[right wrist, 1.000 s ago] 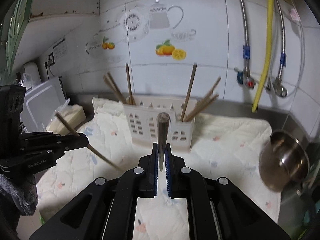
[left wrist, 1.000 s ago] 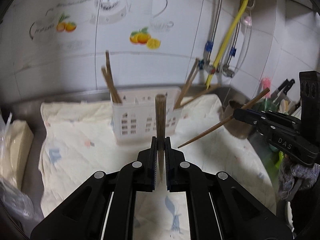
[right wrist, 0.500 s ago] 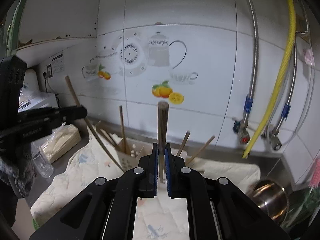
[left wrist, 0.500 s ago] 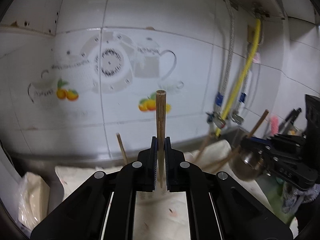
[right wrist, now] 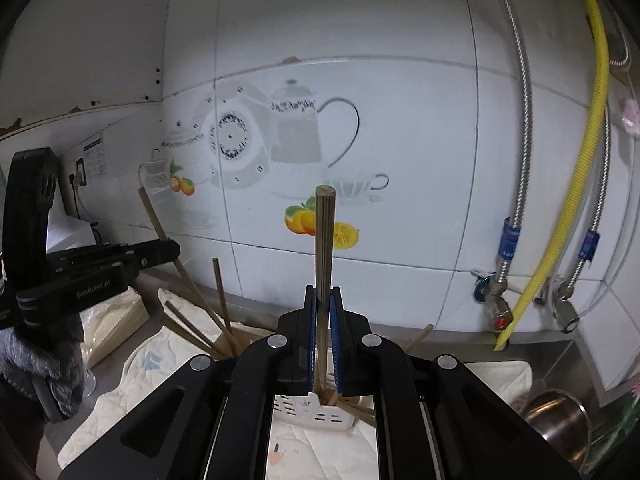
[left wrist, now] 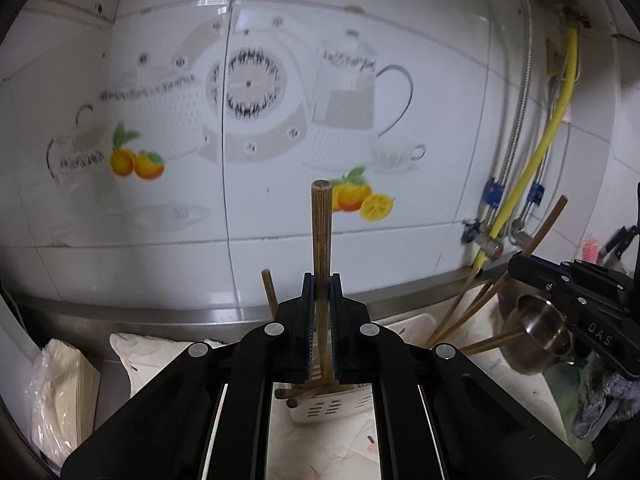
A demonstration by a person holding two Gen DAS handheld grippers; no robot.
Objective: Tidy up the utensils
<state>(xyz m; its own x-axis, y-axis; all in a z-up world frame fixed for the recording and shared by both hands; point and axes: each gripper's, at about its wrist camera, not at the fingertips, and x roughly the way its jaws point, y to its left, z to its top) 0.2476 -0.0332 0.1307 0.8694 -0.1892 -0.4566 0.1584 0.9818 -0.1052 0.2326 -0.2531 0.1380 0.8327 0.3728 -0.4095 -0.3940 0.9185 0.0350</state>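
A white tiled wall (left wrist: 280, 40), printed with a teapot, cups and oranges, fills most of both wrist views, with a yellow hose (right wrist: 592, 120) and braided steel hoses (right wrist: 520, 160) running down its right side to valves above a steel counter edge (left wrist: 160, 312). Below it a pale patterned cloth (right wrist: 160, 368) covers the worktop. A steel pot (right wrist: 560, 416) sits at the cloth's right end, and a bagged stack of pale sheets (left wrist: 60, 384) lies at its left.

On the cloth stands the white slotted utensil caddy (right wrist: 316, 416), directly beneath your two tools. Several chopsticks (right wrist: 222, 304) lean out of its left compartment and more (left wrist: 460, 308) out of its right.

Your left gripper (left wrist: 321, 328) is clamped tight on one wooden chopstick (left wrist: 321, 232), which stands upright between the pads with its blunt end high against the tiles and its lower end over the caddy. Your right gripper (right wrist: 323, 340) pinches a second wooden chopstick (right wrist: 325, 240) the same way, upright, its lower tip near the caddy's rim. Each view catches the other tool at its edge, chopstick slanting through the closed jaws, held by a hand in a grey knit glove (right wrist: 40, 360).
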